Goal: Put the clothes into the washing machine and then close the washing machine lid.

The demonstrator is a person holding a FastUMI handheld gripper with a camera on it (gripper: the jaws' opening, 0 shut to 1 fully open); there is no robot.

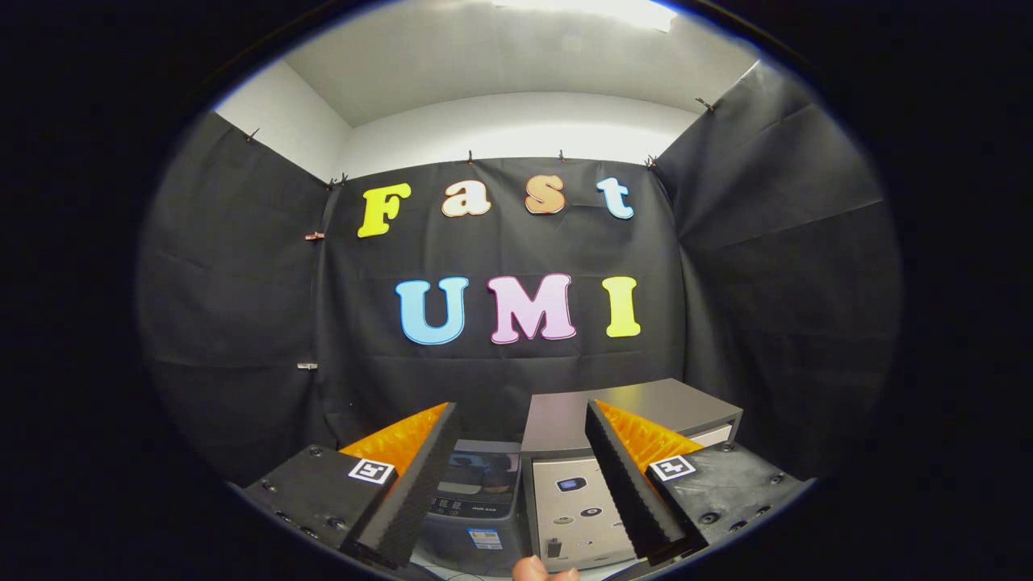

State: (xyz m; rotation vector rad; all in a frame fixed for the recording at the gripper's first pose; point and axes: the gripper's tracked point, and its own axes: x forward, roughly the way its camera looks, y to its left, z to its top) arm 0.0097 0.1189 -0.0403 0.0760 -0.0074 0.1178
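Note:
My gripper point(520, 476) is open, its two fingers spread wide with nothing between them. Beyond the fingers, low against the booth's back wall, stands a small grey top-loading washing machine point(476, 504). Its top looks open, with something dark and bluish showing inside. I cannot make out any clothes elsewhere. The left finger partly covers the machine's left side.
A taller grey cabinet-like appliance point(581, 484) with a flat top stands right beside the washing machine, behind the right finger. A person's fingertip point(534, 570) shows just below the fingers. Black cloth walls close in the booth on three sides.

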